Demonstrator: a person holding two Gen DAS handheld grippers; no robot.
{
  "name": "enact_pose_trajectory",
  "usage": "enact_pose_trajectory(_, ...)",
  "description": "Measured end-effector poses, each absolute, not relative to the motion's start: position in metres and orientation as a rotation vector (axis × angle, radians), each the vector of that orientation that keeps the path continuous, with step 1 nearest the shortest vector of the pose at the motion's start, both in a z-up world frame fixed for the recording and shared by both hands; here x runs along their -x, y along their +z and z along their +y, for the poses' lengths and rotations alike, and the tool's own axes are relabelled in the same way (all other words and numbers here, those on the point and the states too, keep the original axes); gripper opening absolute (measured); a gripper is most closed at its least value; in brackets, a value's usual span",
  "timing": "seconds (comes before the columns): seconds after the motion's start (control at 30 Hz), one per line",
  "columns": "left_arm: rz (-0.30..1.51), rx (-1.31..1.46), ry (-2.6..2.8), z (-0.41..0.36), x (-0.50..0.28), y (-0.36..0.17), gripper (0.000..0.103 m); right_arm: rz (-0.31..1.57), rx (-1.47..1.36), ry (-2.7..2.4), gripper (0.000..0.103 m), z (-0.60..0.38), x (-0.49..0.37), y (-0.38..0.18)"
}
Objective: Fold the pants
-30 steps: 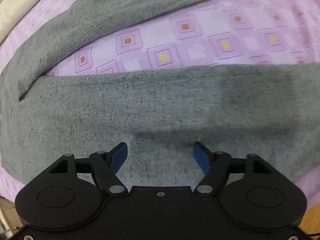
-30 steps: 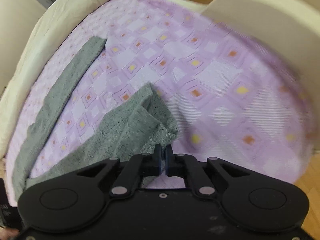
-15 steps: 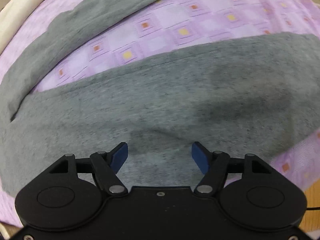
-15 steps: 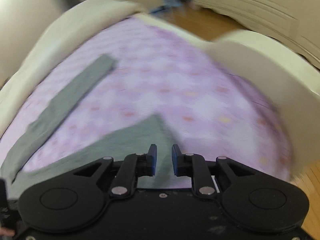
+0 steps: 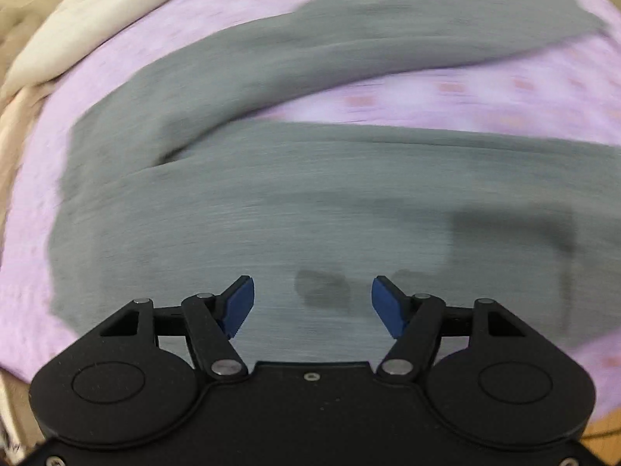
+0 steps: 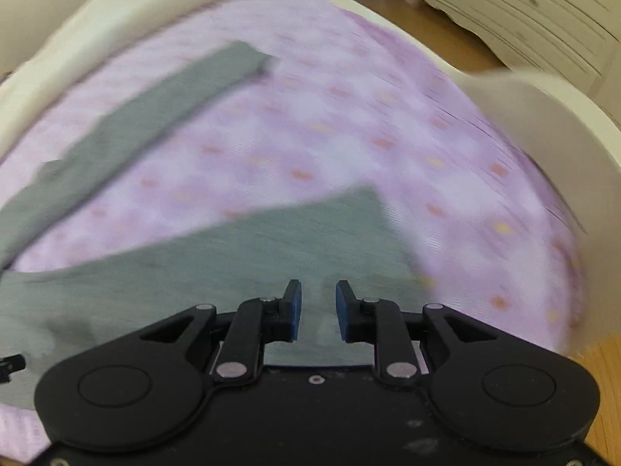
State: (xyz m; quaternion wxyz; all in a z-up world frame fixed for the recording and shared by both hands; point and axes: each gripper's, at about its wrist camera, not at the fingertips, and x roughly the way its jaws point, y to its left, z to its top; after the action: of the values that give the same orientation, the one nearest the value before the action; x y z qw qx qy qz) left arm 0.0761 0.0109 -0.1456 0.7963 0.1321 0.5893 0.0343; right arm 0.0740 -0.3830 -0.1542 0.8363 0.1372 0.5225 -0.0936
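Grey knit pants lying spread on purple patterned bedsheet, legs apart. My left fingers hovering wide, holding nothing. My right fingers opening over near leg's hem, empty. Advising: seize hem squarely, carry across onto far leg.

The pants are a matt grey knit cloth with a soft, faintly flecked surface, lying on a bedsheet of thin woven cloth, matt lilac with small printed squares; a cream quilted cloth with a dull, smooth face borders it. Each gripper, left and right, has a matt black plastic body, bright metal pivot pins and blue, rubber-like pads. The floor is smooth, slightly glossy wood, and the cabinet has a pale painted finish.
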Motion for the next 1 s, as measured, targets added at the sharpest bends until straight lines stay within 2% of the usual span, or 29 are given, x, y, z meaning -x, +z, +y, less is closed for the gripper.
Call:
enact_pose_trajectory(0.1,1.314,-0.285,0.149,0.055,-0.087,-0.158,0.071,1.130,-0.308,-0.093,0.023,-0.330,-0.096,-0.155)
enact_pose_trajectory(0.17,1.450,-0.350,0.200,0.077,-0.090,-0.186,0.070,1.145,-0.297,-0.038,0.023,-0.292,-0.106,-0.158)
enact_pose_trajectory(0.2,1.498,-0.367,0.201,0.089,-0.084,-0.197,0.077,1.152,-0.283,-0.015,0.023,-0.272,-0.111,-0.160)
enact_pose_trajectory(0.23,1.446,-0.341,0.181,0.099,-0.078,-0.194,0.084,1.160,-0.268,0.005,0.023,-0.253,-0.115,-0.161)
enact_pose_trajectory(0.57,1.466,-0.223,0.021,0.142,-0.061,-0.194,0.084,1.290,-0.187,0.025,0.021,-0.139,-0.164,-0.214)
enact_pose_trajectory(0.63,1.448,-0.249,-0.012,0.141,-0.061,-0.195,0.084,1.256,-0.219,-0.049,0.013,-0.143,-0.179,-0.217)
enact_pose_trajectory(0.7,1.442,-0.251,-0.041,0.143,-0.060,-0.195,0.084,1.234,-0.226,-0.091,0.011,-0.145,-0.185,-0.214)
enact_pose_trajectory(0.73,1.449,-0.244,-0.053,0.150,-0.064,-0.193,0.081,1.208,-0.195,-0.123,0.015,-0.144,-0.185,-0.210)
enact_pose_trajectory(0.8,1.479,-0.227,-0.073,0.159,-0.071,-0.185,0.067,1.234,-0.171,-0.182,0.024,-0.145,-0.188,-0.207)
enact_pose_trajectory(0.83,1.482,-0.206,-0.092,0.165,-0.076,-0.177,0.058,1.229,-0.217,-0.190,0.024,-0.150,-0.188,-0.201)
enact_pose_trajectory(1.0,1.308,-0.125,-0.121,0.181,-0.134,-0.122,0.061,1.116,-0.282,-0.186,0.024,-0.163,-0.197,-0.166)
